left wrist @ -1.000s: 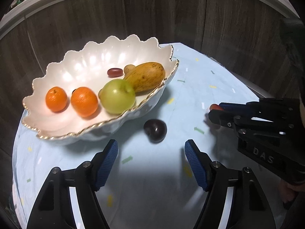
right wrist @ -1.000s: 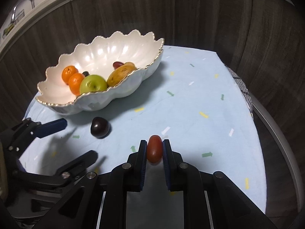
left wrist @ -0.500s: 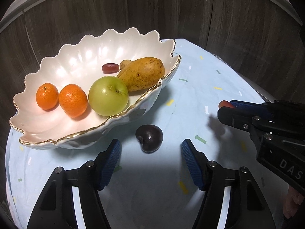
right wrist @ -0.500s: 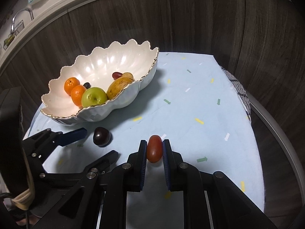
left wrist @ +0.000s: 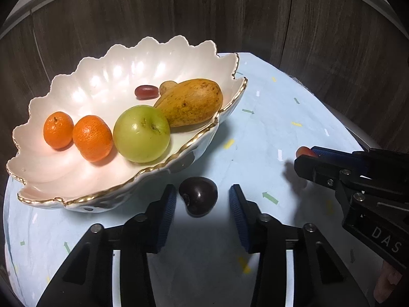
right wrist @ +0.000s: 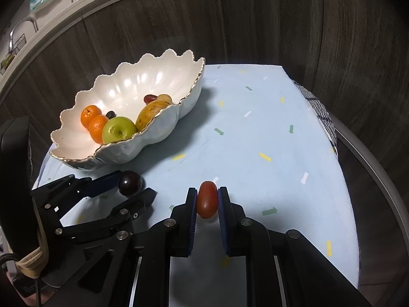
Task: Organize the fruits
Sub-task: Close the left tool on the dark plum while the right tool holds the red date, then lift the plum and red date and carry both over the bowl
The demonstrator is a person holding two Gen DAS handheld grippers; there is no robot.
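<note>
A dark plum (left wrist: 198, 195) lies on the blue cloth just in front of the white scalloped bowl (left wrist: 153, 169). My left gripper (left wrist: 202, 199) straddles the plum and its jaws are closing; a narrow gap still shows at each pad. In the right wrist view the plum (right wrist: 130, 183) sits between the left gripper's fingers (right wrist: 107, 182). My right gripper (right wrist: 207, 200) is shut on a small red oval fruit (right wrist: 207, 199), held just above the cloth. The bowl (right wrist: 153, 138) holds two mandarins (left wrist: 76, 135), a green apple (left wrist: 141, 133), a brown-yellow pear (left wrist: 191, 105) and a small red fruit (left wrist: 146, 92).
The round table wears a pale blue cloth (right wrist: 255, 133) with confetti marks. A dark wood-panelled wall (left wrist: 281, 12) curves close behind the bowl. A checked cloth (right wrist: 319, 112) hangs at the table's right edge. The right gripper (left wrist: 306, 153) reaches in from the right in the left wrist view.
My left gripper has come forward over the plum and its jaws have narrowed around it. The right gripper has kept its hold on the red fruit and stayed in place.
</note>
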